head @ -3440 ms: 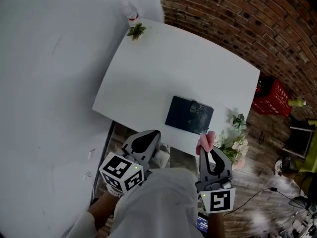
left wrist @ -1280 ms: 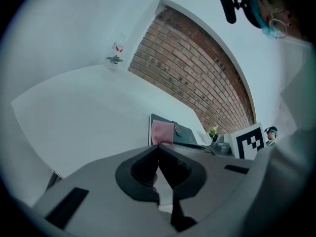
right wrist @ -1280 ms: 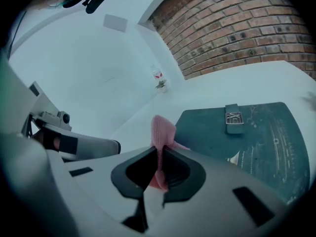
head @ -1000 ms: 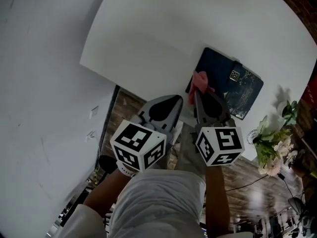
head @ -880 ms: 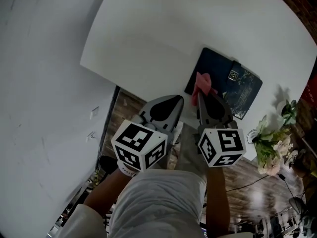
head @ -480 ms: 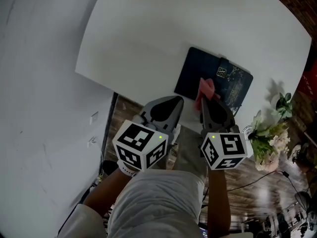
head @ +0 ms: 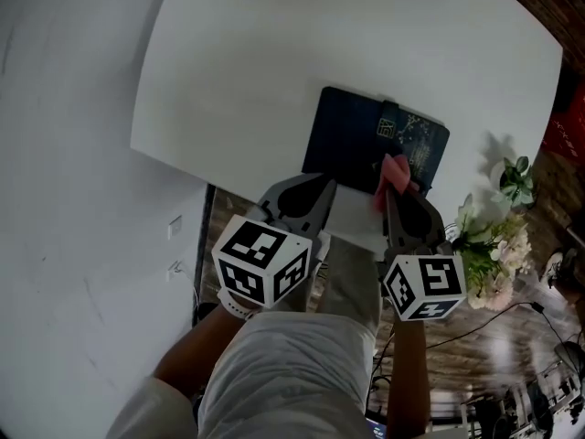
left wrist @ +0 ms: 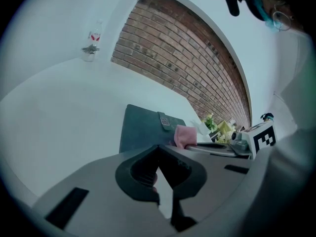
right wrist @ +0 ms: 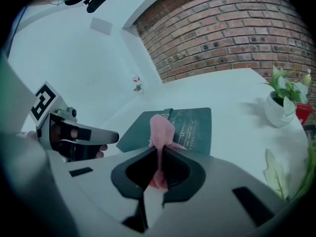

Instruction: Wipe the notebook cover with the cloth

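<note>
The right gripper (right wrist: 159, 151), clamped on the pink cloth (right wrist: 161, 125), holds it at the near right of the dark notebook (head: 352, 140) by the table's (head: 256, 53) near edge, mid-wipe I judge, needing a pressed sweep leftward; the left gripper (head: 317, 190), closed on nothing, hangs just near of the notebook.

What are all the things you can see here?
table: one, white, fills the middle
notebook: one, dark blue, by the table's near edge
cloth: one, pink, over the notebook's cover
potted plant: one, green in a white pot, on the table right of the notebook
flowers: one bunch, pale pink and white, past the table's near right corner
small plant: one, green, table's far corner
bottle: one, clear with a red label, by the small plant
brick wall: red-brown, behind the table
left gripper: grey, jaws together, empty
right gripper: grey, jaws shut on the cloth
</note>
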Motion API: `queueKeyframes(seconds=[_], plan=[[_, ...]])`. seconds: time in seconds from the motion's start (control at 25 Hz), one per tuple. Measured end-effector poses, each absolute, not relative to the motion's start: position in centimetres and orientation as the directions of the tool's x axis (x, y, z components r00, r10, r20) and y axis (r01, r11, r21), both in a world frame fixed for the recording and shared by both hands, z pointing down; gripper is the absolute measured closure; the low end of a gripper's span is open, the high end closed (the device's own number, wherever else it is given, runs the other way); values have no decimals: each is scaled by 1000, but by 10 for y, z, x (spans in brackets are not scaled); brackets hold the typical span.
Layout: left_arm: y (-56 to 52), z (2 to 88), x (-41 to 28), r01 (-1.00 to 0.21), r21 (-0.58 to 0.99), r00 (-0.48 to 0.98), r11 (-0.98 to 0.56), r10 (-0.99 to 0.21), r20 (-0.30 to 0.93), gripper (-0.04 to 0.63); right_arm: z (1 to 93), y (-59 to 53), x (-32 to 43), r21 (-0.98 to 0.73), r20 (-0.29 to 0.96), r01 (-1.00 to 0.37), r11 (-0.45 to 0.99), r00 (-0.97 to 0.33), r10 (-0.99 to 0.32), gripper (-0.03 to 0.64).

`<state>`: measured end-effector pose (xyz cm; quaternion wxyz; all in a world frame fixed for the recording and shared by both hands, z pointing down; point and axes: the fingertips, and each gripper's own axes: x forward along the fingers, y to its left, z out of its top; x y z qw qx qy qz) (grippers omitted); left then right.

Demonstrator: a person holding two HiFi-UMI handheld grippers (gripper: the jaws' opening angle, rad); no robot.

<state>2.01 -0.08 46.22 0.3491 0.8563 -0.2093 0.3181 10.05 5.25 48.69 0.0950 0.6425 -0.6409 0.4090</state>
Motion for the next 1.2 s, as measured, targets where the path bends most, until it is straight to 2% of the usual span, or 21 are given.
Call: queueKeyframes(seconds=[0.28,0.6,0.76,1.2], plan=[[2,481,27,-578,435,676,-690,-107,729,577,489,71,127,-395,664,-890,-226,-108,-740,584],[3,491,28,-582,427,647,-692,-77,758,577,486,86,152,-310,713,-903,-297,-15,-701,584],[4,491,28,-583,417,635,-697,-71,769,577,471,81,168,-298,680,-894,-334,47,-732,584],[5,492,29,-586,397,613,-706,-66,787,577,457,17,140,-384,614,-902,-199,-89,-784,583]])
